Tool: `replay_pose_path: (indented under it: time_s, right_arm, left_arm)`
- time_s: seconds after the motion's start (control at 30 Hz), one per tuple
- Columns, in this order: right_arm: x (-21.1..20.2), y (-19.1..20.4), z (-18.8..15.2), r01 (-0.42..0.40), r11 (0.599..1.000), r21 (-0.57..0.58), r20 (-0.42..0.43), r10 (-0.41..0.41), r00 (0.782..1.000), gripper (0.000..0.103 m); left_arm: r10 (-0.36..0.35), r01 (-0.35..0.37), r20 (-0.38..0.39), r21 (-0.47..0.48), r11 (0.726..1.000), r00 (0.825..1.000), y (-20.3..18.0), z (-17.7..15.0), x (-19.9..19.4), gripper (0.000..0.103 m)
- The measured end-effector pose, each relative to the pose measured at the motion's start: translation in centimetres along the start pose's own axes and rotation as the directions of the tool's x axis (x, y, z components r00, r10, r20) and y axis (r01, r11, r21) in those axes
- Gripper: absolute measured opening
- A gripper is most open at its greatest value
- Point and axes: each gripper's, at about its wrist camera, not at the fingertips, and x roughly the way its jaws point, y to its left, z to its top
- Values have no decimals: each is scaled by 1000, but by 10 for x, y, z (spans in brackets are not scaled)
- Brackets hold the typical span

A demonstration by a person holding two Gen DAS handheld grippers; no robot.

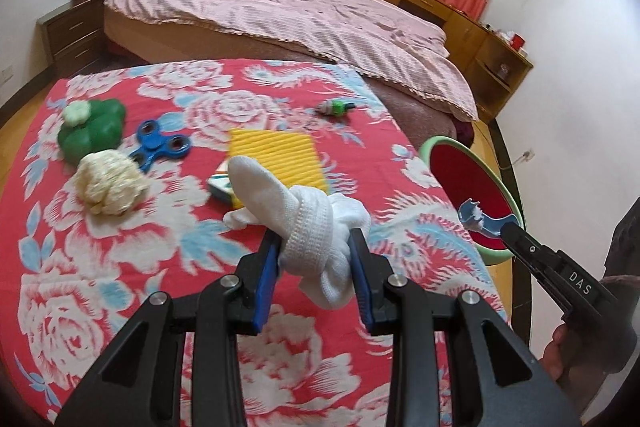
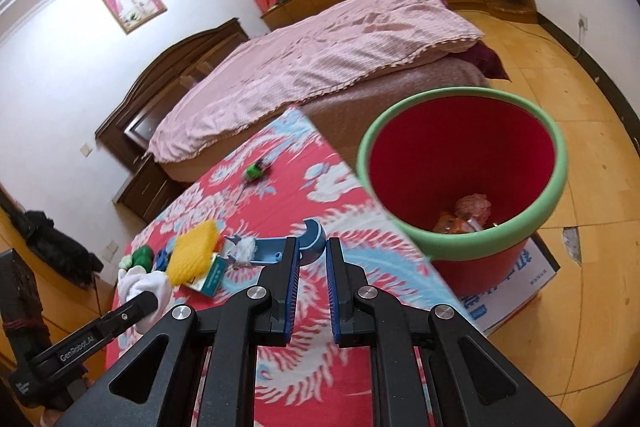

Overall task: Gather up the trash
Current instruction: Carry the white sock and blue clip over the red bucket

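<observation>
My left gripper (image 1: 316, 239) is shut on a knotted white sock (image 1: 308, 211), held above the red floral tablecloth (image 1: 120, 287). In the right wrist view this gripper (image 2: 150, 301) and the sock (image 2: 138, 283) sit at the lower left. My right gripper (image 2: 312, 243) is shut on the curved end of a blue plastic piece (image 2: 272, 247) with white fluff on it. The left wrist view shows the right gripper (image 1: 506, 227) holding the blue piece (image 1: 480, 217) in front of a red bin with a green rim (image 1: 440, 141). The bin (image 2: 560, 163) stands beside the table's right edge, crumpled wrappers (image 2: 468, 215) inside.
On the cloth lie a cream paper ball (image 1: 110, 183), a green toy (image 1: 94, 131), a blue fidget spinner (image 1: 158, 145), a yellow ribbed pad (image 1: 276, 155), a small box (image 1: 220, 187) and a little green toy (image 1: 336, 107). A bed (image 1: 280, 7) stands behind. A cardboard box (image 2: 516, 291) sits under the bin.
</observation>
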Motion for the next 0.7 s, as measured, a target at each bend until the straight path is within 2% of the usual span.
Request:
replay_pose_path:
  time_s: [0.7]
  right_arm:
    - [-13,-75,27,88,987,136,59,-96,994,13]
  left_arm:
    - [-67,78,-64,172,982,996,-96,26,51,34]
